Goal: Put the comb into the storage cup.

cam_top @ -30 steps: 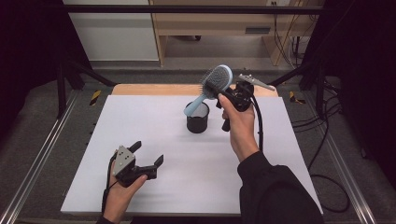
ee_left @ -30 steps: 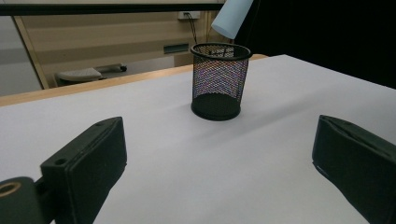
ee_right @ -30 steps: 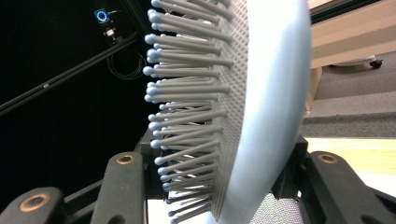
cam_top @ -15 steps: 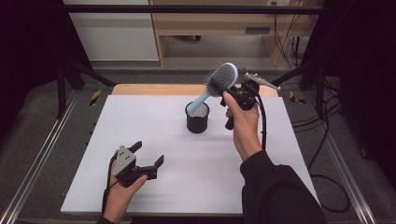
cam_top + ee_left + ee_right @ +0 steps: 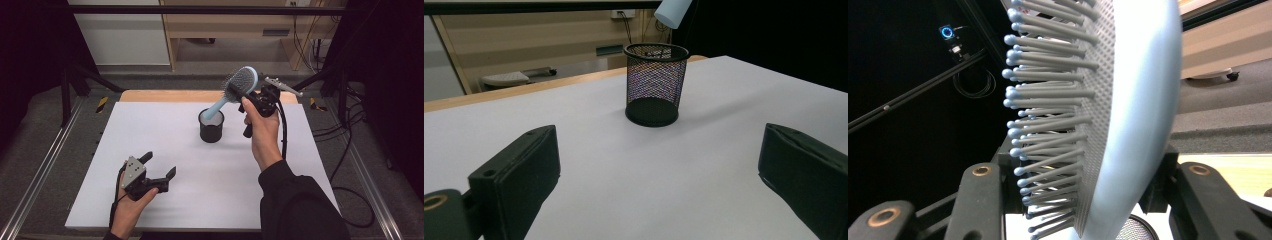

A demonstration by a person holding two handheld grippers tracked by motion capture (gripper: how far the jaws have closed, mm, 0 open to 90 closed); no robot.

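A light-blue hairbrush (image 5: pixel 242 80) is held by its head in my right gripper (image 5: pixel 250 93), which is shut on it above the table's far middle. Its handle slants down to the left, and its tip (image 5: pixel 672 12) hangs just above a black mesh cup (image 5: pixel 211 128) standing upright on the white tabletop. In the right gripper view the bristled head (image 5: pixel 1128 110) sits between the two jaws of my right gripper (image 5: pixel 1088 200). My left gripper (image 5: pixel 159 165) rests low near the front left, open and empty, facing the black mesh cup (image 5: pixel 656 85).
The white tabletop (image 5: pixel 150 125) has a wooden strip along its far edge (image 5: pixel 165 95). Metal rails run along both sides, and a wooden cabinet (image 5: pixel 225 25) stands beyond. A black cable (image 5: pixel 286 135) trails from the right gripper.
My right hand has lifted the brush slightly up and to the right, so the handle tip stands higher over the cup. The left gripper has kept still.
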